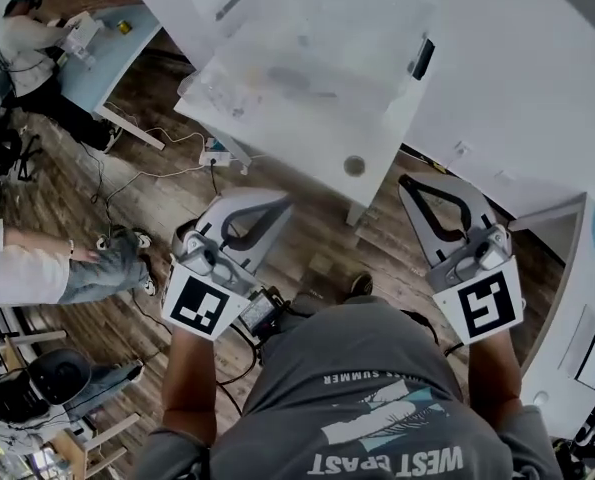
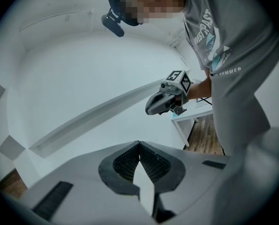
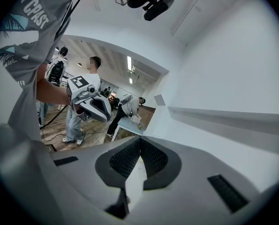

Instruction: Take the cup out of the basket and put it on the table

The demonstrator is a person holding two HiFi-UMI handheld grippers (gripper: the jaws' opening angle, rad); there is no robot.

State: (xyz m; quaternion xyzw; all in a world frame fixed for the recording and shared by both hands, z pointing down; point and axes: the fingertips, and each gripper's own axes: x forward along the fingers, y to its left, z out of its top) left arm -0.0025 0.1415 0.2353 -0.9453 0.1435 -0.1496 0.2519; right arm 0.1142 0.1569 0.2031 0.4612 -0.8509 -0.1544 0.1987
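Left gripper [image 1: 277,208] and right gripper [image 1: 409,184], both closed and empty, well short of the table [image 1: 317,148]; cloudy basket [image 1: 217,93] stands back from its near corner (cup not discernible inside), so a blind reach may snag the rim.

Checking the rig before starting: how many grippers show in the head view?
2: the left gripper at lower left, the right gripper at lower right, both shut and empty. None seems hidden.

Open air separates my left gripper [image 1: 282,204] and right gripper [image 1: 409,182] from the table [image 1: 377,133], whose leg [image 1: 358,208] stands between them. A translucent basket [image 1: 307,58] occupies much of its top; a white wall [image 1: 537,88] bounds my right.
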